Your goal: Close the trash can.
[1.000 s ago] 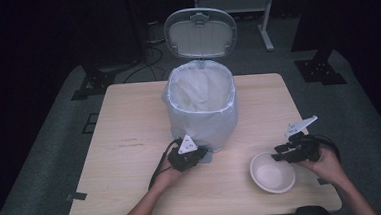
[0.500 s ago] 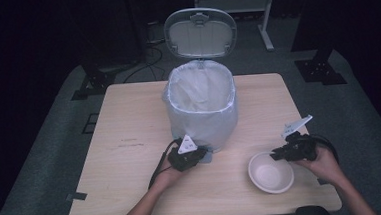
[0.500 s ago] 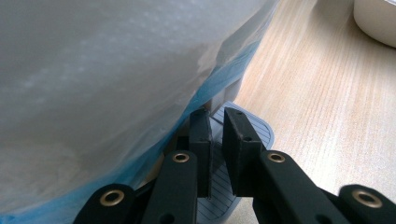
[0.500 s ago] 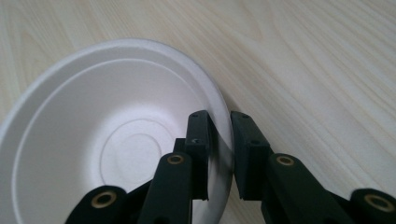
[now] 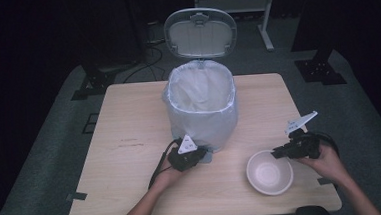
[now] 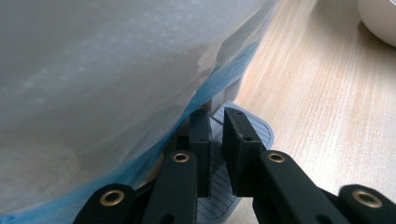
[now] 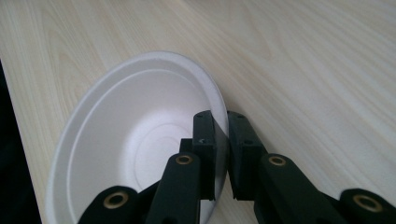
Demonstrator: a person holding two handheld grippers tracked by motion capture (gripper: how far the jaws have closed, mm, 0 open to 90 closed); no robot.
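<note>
A pedal bin (image 5: 204,111) lined with a white bag stands mid-table, its grey lid (image 5: 201,34) tipped up and open. My left gripper (image 5: 200,155) is at the bin's front base. In the left gripper view its jaws (image 6: 217,128) are together, resting on the ribbed grey pedal (image 6: 254,128) under the bag's blue hem. A white bowl (image 5: 268,174) sits at the front right. My right gripper (image 5: 277,154) is at its right rim. In the right gripper view it (image 7: 221,128) is shut on the bowl (image 7: 130,140), one jaw inside the rim and one outside.
The wooden table (image 5: 130,136) has bare room left of the bin and along the front edge. Dark stands and cables lie on the floor behind the table. The bowl's edge (image 6: 380,18) also shows in the left gripper view.
The right gripper has shifted slightly left, toward the bowl's rim. The left gripper, bin and lid have stayed as they were.
</note>
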